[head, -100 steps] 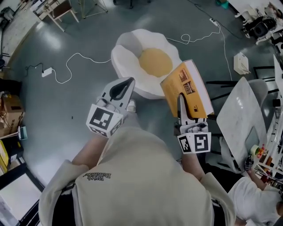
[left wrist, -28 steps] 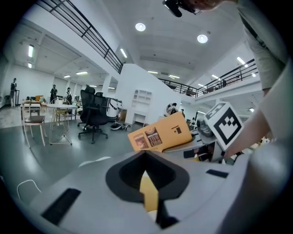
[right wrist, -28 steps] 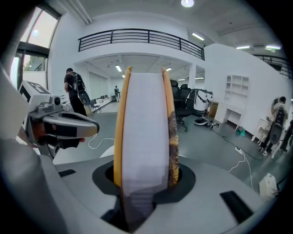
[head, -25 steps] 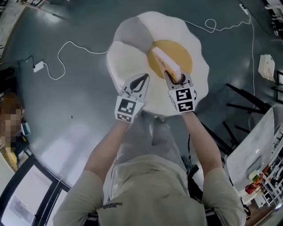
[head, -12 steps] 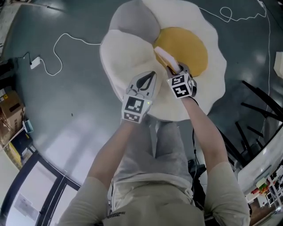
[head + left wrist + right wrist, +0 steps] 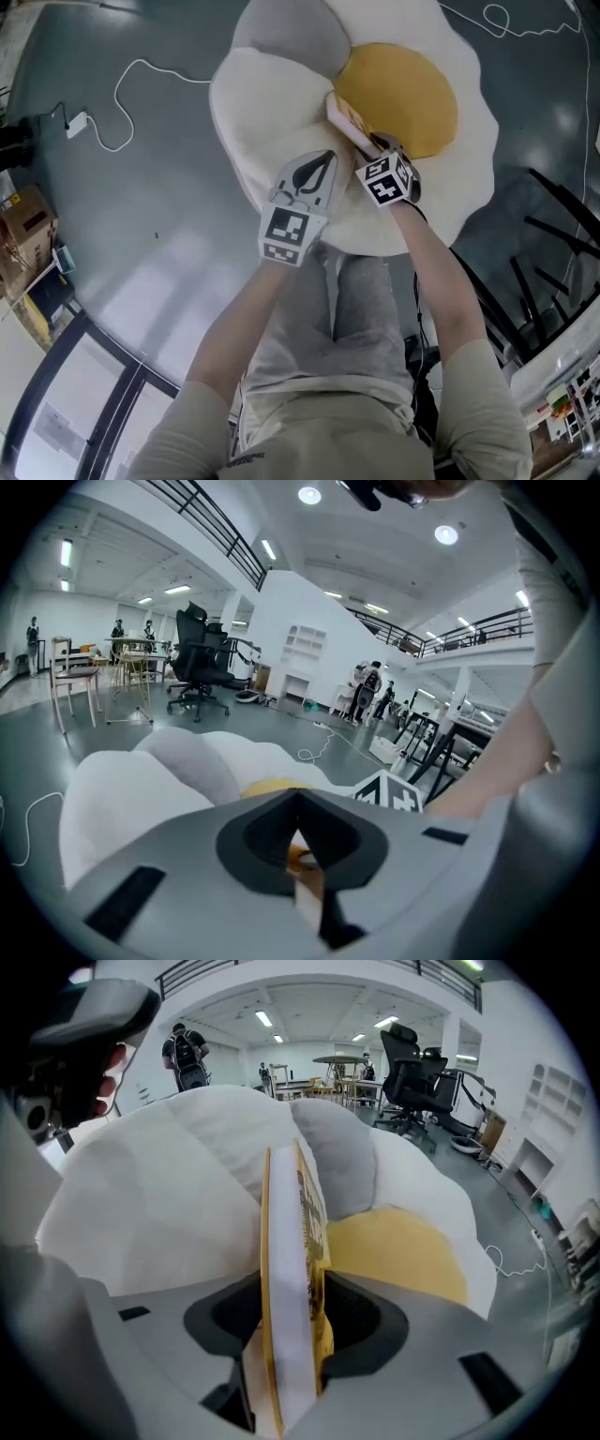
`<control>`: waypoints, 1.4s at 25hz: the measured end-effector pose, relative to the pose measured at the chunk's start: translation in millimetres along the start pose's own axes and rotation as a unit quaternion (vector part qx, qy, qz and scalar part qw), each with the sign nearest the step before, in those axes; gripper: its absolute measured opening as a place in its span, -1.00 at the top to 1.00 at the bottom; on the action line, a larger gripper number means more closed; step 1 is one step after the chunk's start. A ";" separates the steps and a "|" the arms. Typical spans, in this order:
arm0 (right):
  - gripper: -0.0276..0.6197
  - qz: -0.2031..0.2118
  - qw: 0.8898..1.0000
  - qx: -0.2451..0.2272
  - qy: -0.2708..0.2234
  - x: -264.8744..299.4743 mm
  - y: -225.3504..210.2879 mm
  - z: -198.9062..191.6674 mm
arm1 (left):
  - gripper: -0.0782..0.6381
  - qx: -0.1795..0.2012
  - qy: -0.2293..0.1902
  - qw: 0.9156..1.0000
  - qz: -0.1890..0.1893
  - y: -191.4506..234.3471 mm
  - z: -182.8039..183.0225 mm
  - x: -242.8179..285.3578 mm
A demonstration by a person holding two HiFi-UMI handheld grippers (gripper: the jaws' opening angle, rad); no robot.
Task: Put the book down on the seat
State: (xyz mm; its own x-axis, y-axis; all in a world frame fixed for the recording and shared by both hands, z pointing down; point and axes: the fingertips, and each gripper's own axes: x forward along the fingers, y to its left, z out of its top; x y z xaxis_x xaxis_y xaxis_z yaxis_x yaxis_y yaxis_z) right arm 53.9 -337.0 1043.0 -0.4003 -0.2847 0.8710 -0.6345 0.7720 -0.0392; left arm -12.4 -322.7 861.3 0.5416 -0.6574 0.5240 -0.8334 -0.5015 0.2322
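The seat (image 6: 253, 103) is a big fried-egg cushion, white with a yellow yolk (image 6: 403, 89). An orange-covered book (image 6: 349, 120) stands on its edge at the rim of the yolk, its white pages (image 6: 286, 1269) upright between the jaws of my right gripper (image 6: 373, 147). Those jaws have just been opening; the book is still between them, with a gap showing on its left side. My left gripper (image 6: 317, 161) hovers shut and empty just left of the book, over the white part of the seat (image 6: 141, 780).
A grey lobe (image 6: 286, 37) forms the cushion's far side. A white cable (image 6: 141, 75) and adapter (image 6: 77, 122) lie on the grey floor at left. Black chair legs (image 6: 544, 244) stand at right, a cardboard box (image 6: 23, 225) at far left.
Both grippers have come down toward the seat. The book has sunk with the right gripper until its lower edge rests at the yolk's rim.
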 end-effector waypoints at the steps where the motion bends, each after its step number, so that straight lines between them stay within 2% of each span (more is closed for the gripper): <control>1: 0.30 0.004 1.000 0.006 -0.001 -3.3 3.7 0.1 | 0.76 0.000 0.002 1.000 0.000 -0.2 -0.6 -1.2; 10: 0.27 0.000 0.998 0.052 -0.027 -77.3 8.8 18.4 | 0.76 0.001 -0.007 1.000 -0.001 -10.8 42.8 -32.5; 15: 0.31 -0.025 0.996 0.065 -0.061 -148.1 10.0 46.3 | 0.76 -0.004 -0.019 1.000 0.003 -19.3 80.3 -65.7; 21: 0.44 -0.062 0.986 0.096 -0.121 -250.3 11.8 94.7 | 0.76 0.008 -0.034 0.999 0.008 -32.2 137.8 -114.1; 26: 0.57 -0.088 0.972 0.109 -0.190 -348.6 19.4 146.1 | 0.76 0.009 -0.066 0.998 0.012 -50.5 200.0 -157.9; 29: 0.58 -0.092 0.962 0.099 -0.239 -408.5 29.2 180.5 | 0.76 0.017 -0.097 0.995 0.011 -67.9 243.4 -185.0; 32: 0.64 -0.103 0.949 0.087 -0.286 -467.1 35.4 209.3 | 0.76 0.035 -0.128 0.991 0.010 -87.4 286.2 -211.3; 35: 0.68 -0.120 0.933 0.071 -0.330 -523.2 39.3 236.6 | 0.76 0.037 -0.152 0.988 0.005 -101.1 324.3 -240.5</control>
State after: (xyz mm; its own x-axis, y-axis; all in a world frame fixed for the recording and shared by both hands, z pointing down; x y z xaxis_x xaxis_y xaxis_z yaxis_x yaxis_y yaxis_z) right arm 81.9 -292.1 469.8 -0.5253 -0.7650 0.3726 -0.8214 0.5703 0.0130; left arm -22.7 -296.2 446.1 0.5501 -0.7955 0.2541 -0.8351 -0.5261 0.1606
